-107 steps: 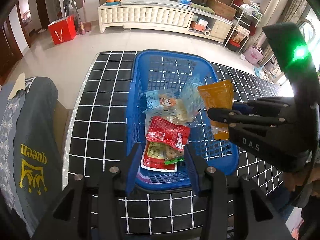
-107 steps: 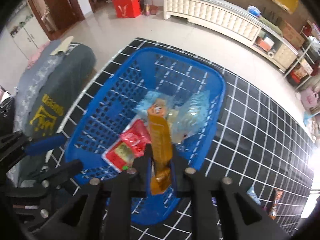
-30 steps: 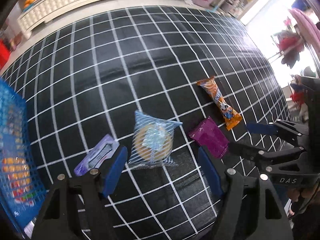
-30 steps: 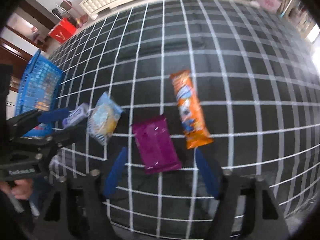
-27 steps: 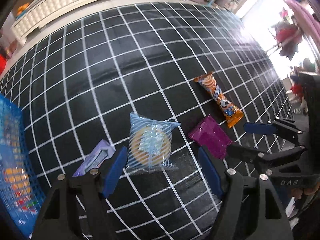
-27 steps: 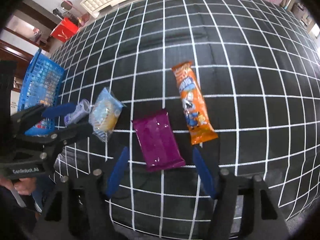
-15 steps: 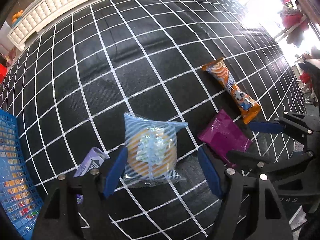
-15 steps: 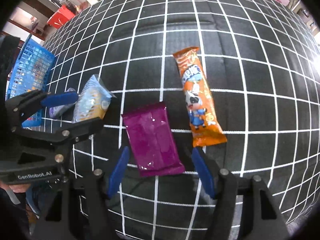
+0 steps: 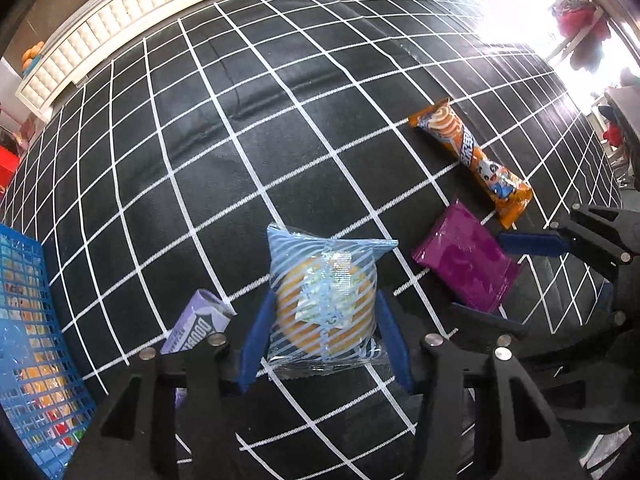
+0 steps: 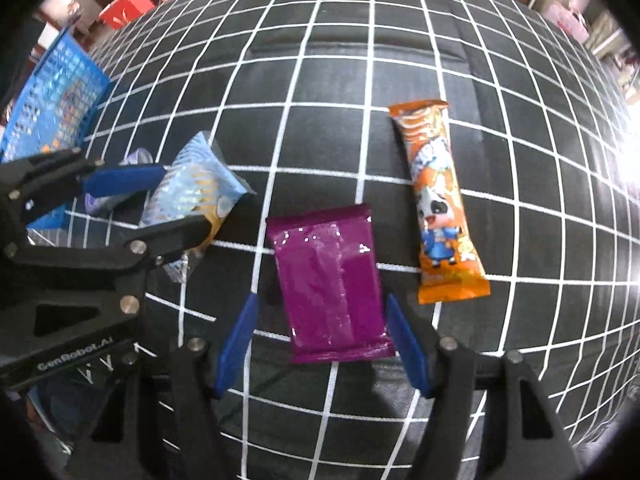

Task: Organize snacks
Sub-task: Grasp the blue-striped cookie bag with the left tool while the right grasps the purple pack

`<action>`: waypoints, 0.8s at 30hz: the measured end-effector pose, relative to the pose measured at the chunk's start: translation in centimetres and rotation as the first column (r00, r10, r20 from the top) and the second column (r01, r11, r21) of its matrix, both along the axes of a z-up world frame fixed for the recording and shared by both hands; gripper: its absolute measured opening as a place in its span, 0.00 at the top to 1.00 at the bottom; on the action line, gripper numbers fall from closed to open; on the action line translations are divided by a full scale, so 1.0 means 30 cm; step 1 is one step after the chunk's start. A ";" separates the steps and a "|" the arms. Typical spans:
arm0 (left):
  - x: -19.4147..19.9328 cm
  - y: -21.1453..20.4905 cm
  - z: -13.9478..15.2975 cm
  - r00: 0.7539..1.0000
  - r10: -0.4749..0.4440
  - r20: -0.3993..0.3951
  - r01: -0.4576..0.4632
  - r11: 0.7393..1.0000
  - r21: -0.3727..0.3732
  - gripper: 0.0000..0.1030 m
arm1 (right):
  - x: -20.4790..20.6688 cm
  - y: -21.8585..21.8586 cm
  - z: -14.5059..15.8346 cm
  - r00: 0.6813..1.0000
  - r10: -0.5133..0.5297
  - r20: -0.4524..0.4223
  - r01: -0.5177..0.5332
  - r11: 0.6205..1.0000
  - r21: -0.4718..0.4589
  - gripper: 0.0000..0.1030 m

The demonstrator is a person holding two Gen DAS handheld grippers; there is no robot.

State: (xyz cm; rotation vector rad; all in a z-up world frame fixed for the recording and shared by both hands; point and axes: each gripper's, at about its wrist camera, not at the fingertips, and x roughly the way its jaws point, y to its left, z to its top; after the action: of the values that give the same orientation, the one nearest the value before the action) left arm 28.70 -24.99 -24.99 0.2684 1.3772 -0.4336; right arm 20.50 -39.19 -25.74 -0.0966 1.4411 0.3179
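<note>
A blue-striped pastry packet [image 9: 324, 276] lies on the black grid cloth [image 9: 240, 140]. My left gripper [image 9: 326, 298] has narrowed onto it, its blue pads against both sides of the packet. The right wrist view shows that left gripper [image 10: 184, 196] from the side around the pastry packet [image 10: 192, 188]. A purple packet [image 10: 328, 280] lies flat between the pads of my right gripper [image 10: 320, 300], which stands open and apart from it. An orange snack bar [image 10: 436, 208] lies just right of the purple packet. A lilac packet [image 9: 196, 328] sits beside the left finger.
A blue basket [image 9: 24, 320] holding several snacks stands at the cloth's left edge. Past the cloth's far side are a white cabinet [image 9: 100, 44] and a red bag [image 10: 128, 4]. Bare cloth stretches beyond the packets.
Both grippers left the basket and came down over the loose packets. In the last half second the left pads closed in on the pastry packet; the right gripper lowered, still open.
</note>
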 end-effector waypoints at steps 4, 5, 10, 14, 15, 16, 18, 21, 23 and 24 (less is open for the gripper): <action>-0.037 -0.018 -0.005 1.000 -0.025 0.013 0.024 0.999 0.021 0.49 | -0.015 0.053 -0.015 1.000 0.020 0.014 -0.020 0.999 -0.044 0.32; -0.042 -0.022 -0.005 1.000 -0.024 0.005 0.024 0.999 0.025 0.49 | -0.021 0.067 -0.019 1.000 0.025 0.019 -0.024 0.998 -0.056 0.32; -0.059 -0.022 -0.040 1.000 -0.025 -0.010 0.025 0.999 0.031 0.49 | -0.054 0.151 -0.038 0.996 0.071 0.056 -0.064 0.992 -0.105 0.32; -0.071 -0.022 -0.057 1.000 -0.030 -0.001 0.030 0.999 0.036 0.49 | -0.083 0.149 -0.028 0.992 0.091 0.091 -0.082 0.992 -0.100 0.47; -0.079 -0.030 -0.055 0.999 -0.035 0.003 0.035 0.999 0.038 0.50 | -0.097 0.127 -0.019 0.991 0.092 0.098 -0.083 0.992 -0.095 0.51; -0.090 -0.030 -0.056 0.999 -0.039 0.007 0.039 0.998 0.041 0.50 | -0.101 0.128 -0.020 0.992 0.087 0.094 -0.079 0.993 -0.093 0.51; -0.113 -0.020 -0.059 0.999 -0.028 0.019 0.027 0.998 0.049 0.50 | -0.110 0.119 -0.019 0.992 0.071 0.101 -0.063 0.994 -0.085 0.51; -0.152 0.001 -0.030 1.000 0.002 0.025 -0.002 1.000 0.025 0.50 | -0.119 0.098 -0.018 0.995 0.036 0.092 -0.028 0.996 -0.081 0.51; -0.171 0.031 -0.003 0.999 0.016 0.042 -0.016 1.000 0.002 0.50 | -0.122 0.076 -0.010 0.996 0.023 0.084 -0.016 0.996 -0.087 0.51; -0.178 0.042 0.014 0.999 0.022 0.049 -0.022 1.000 -0.007 0.50 | -0.127 0.071 0.005 0.996 0.016 0.089 -0.009 0.996 -0.089 0.51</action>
State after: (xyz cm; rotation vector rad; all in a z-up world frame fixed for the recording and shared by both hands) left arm 23.35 -23.74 -24.58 0.2570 1.3290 -0.4106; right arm 16.69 -37.07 -25.59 -0.1893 1.3664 0.2571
